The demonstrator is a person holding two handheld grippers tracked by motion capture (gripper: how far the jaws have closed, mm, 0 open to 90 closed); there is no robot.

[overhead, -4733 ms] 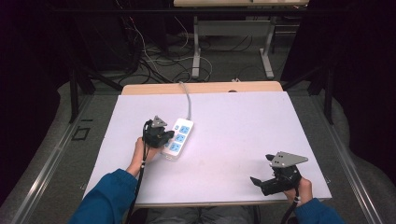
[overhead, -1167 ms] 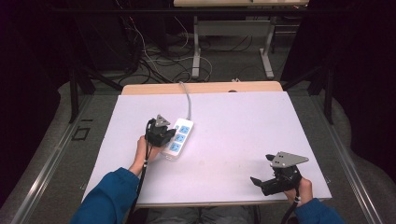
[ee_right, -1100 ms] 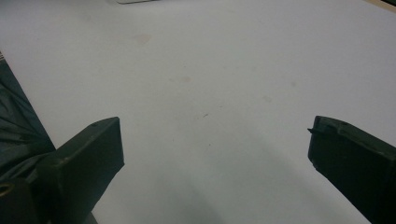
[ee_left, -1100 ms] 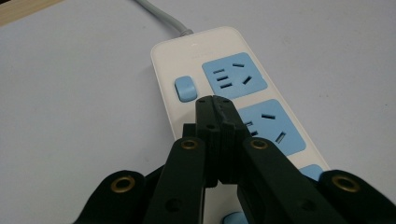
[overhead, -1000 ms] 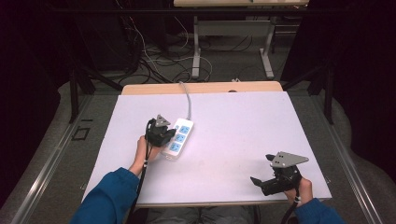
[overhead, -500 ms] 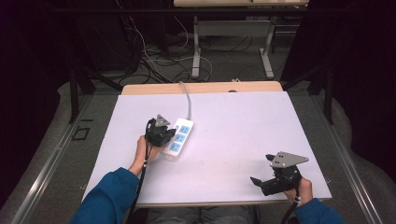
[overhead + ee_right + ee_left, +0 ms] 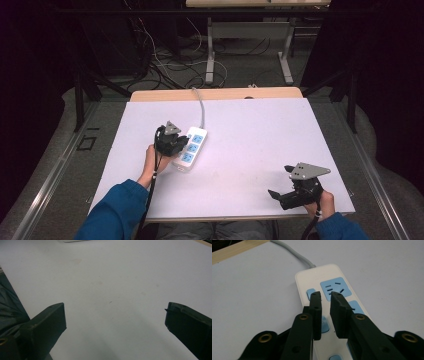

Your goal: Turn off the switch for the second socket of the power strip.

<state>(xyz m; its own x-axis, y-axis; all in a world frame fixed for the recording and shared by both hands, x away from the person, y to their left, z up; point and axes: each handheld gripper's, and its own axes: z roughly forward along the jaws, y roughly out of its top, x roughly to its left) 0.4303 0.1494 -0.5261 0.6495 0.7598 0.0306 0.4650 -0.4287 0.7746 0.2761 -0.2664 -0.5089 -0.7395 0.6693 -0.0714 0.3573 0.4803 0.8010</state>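
Note:
A white power strip [image 7: 192,145] with blue sockets lies on the left half of the white table [image 7: 260,135], its grey cable [image 7: 202,107] running to the far edge. My left gripper [image 7: 181,146] hovers low over the strip [image 7: 319,271]. Its fingertips [image 7: 325,296] stand a narrow gap apart beside a blue socket [image 7: 335,287]. The jaws have just been opening, with nothing between them. My right gripper [image 7: 276,196] rests near the front right corner. It is wide open [image 7: 115,315] over bare tabletop.
The table's wooden far edge [image 7: 220,93] borders a floor strewn with cables [image 7: 165,65] and a table frame [image 7: 250,35]. In the right gripper view a dark sleeve [image 7: 10,307] lies at the left.

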